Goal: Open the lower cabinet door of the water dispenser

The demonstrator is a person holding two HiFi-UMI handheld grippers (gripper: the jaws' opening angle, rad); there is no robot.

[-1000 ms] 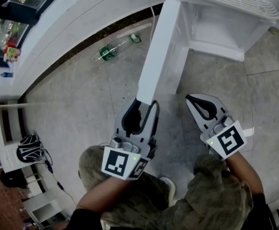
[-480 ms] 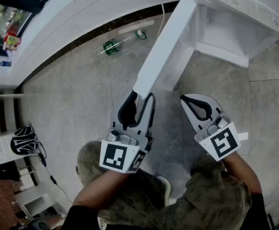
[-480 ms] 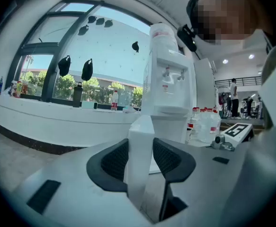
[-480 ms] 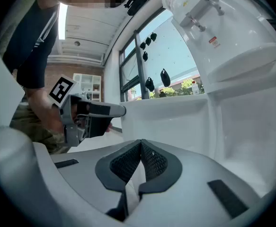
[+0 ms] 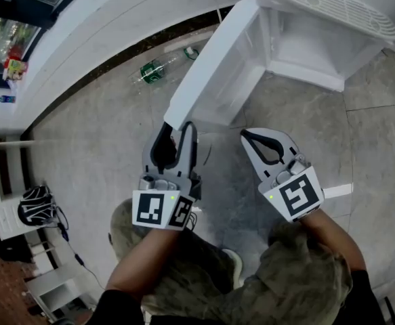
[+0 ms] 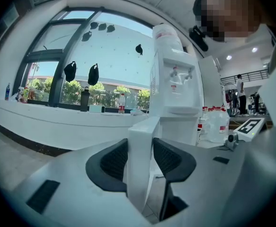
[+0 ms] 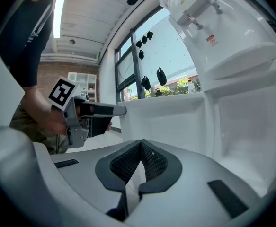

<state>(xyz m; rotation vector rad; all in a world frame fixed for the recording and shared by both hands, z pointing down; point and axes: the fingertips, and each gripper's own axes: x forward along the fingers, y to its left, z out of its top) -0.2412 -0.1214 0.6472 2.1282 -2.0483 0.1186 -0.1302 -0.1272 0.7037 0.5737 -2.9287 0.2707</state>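
While clamping the jaws of the left gripper (image 5: 175, 128) on the free edge of the flat white lower cabinet door (image 5: 211, 66), angled well out from the white water dispenser (image 5: 333, 19), with those of the right gripper (image 5: 248, 135) pressed together and empty: probably mid-swing, needing a further outward pull.

A green bottle (image 5: 150, 71) lies on its side on the tiled floor (image 5: 95, 134), ahead of the left hand-held gripper (image 5: 175, 131). Well to that hand-held gripper's left stands a white shelf unit (image 5: 4, 181), a black-and-white bag (image 5: 38, 207) just beside it.
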